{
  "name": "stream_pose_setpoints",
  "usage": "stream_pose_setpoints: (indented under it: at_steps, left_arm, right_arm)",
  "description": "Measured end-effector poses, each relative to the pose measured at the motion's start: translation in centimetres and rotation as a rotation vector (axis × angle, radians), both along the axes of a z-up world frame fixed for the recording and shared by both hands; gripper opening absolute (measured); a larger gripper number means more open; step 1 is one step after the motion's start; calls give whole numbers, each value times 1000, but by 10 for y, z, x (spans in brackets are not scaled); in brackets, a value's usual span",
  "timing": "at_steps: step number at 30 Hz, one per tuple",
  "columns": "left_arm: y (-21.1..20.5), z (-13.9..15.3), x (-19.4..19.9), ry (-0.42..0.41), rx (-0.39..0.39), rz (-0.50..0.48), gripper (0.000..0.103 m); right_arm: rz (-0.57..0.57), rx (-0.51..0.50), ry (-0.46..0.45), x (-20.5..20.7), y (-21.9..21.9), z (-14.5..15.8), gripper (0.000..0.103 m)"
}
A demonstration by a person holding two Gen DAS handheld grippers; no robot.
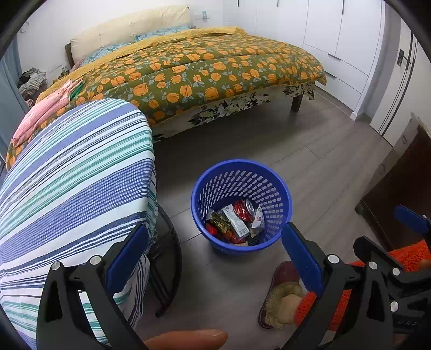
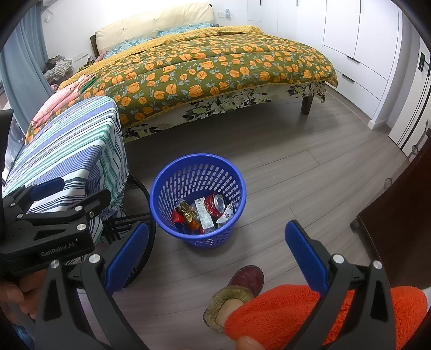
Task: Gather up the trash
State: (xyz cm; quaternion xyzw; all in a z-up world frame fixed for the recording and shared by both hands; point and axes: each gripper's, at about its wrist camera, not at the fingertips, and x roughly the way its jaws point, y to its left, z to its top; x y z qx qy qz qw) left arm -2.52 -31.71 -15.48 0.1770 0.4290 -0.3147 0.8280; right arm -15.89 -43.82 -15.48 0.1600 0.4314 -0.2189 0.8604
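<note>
blue pads on both the left gripper [image 1: 215, 251] and right gripper [image 2: 216, 251] stand spread, holding nothing. blue basket [image 2: 172, 172] sits ahead on the floor, trash [image 2: 206, 211] inside; probably best to scan around before reaching.

Bedroom. Grey wood-plank floor [image 2: 282, 172]. Bed [image 2: 215, 67] with orange-flowered quilt, cream padded headboard [image 2: 153, 24] against white wall. White wardrobe doors [image 2: 358, 32] along right side. Blue curtain [image 2: 24, 56] at left. Dark wooden cabinet [image 2: 398, 215] near right edge.
</note>
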Motion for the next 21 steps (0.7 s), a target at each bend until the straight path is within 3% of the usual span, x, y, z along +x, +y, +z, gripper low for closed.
stream_pose_setpoints:
  at_steps: [21]
  left_arm:
    - [-1,-1,-3,-2,2,1,97]
  right_arm:
    - [-5,0,7,-2,-3,-1,98]
